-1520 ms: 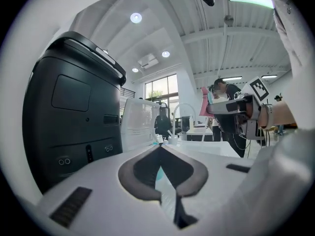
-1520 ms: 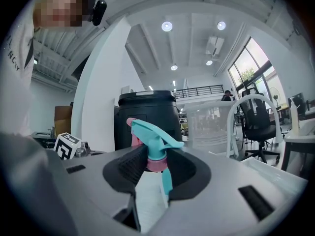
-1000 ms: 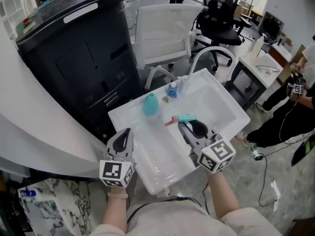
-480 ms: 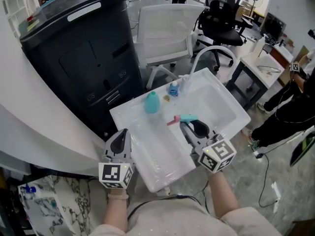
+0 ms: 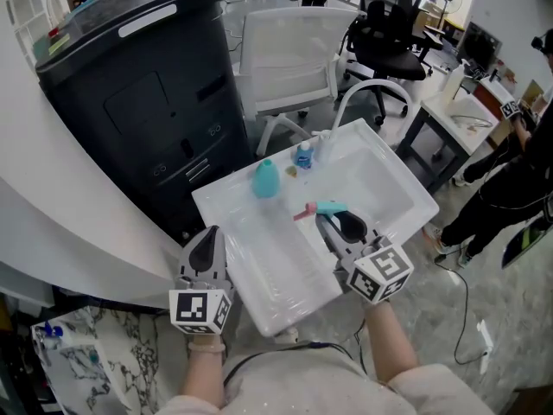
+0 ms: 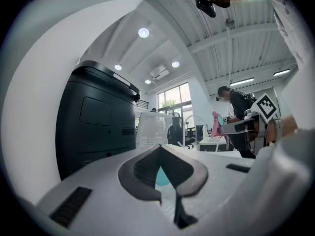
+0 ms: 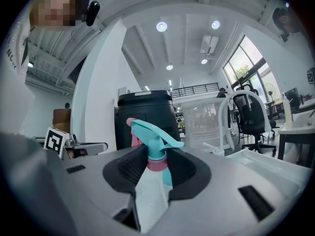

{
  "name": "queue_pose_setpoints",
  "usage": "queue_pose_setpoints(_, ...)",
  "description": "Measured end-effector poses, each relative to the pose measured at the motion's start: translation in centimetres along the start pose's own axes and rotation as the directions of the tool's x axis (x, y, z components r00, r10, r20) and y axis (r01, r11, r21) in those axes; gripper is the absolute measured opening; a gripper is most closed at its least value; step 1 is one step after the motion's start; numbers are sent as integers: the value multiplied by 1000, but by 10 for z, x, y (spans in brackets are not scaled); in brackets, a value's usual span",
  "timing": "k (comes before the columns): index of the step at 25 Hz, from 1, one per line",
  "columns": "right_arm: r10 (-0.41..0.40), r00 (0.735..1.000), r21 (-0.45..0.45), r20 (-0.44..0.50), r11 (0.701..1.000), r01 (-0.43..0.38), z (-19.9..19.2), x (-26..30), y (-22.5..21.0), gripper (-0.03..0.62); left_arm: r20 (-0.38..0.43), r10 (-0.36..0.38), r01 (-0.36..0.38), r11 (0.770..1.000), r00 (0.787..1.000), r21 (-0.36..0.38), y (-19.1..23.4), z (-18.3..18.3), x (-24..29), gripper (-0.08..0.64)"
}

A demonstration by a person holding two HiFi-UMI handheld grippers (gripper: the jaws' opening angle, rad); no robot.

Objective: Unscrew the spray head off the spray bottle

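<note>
A spray bottle with a teal spray head and a pink trigger lies level over the white table. My right gripper is shut on the spray bottle. In the right gripper view the pale bottle body sits between the dark pads, with the pink collar and the teal spray head sticking out past the right gripper. My left gripper is shut and empty at the table's left edge, apart from the bottle. In its own view the left gripper points level across the table.
A teal bottle and a small blue bottle stand at the table's far side. A tall black bin stands on the left, a white chair behind, an office chair beyond. A person stands right, by a side table.
My left gripper has drifted a little to the left and nearer to me, still shut. The right gripper and the bottle have kept still. The person at the right has shifted.
</note>
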State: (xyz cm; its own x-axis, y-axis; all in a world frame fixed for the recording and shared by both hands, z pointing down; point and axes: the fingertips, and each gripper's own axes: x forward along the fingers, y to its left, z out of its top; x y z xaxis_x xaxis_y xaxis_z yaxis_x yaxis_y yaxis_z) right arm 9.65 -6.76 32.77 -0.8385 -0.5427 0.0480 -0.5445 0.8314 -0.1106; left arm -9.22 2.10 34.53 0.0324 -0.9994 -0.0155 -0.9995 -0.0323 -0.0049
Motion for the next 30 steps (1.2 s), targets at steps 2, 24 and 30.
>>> queue_pose_setpoints(2,-1,1000,0,-1,1000,1,0,0,-1,130,7,4,-4,1000,1000,-1,1,1,-1,5)
queue_pose_setpoints(24,-6,1000,-3,10,1000,7,4,1,-3,131,24,43,-42,999,999,-28,12,6,-6,5)
queue_pose_setpoints(30,-6,1000,-3,13,1000,6,3,1,-2,132,32,51,-50,998,998,-32,16,9,-8,5)
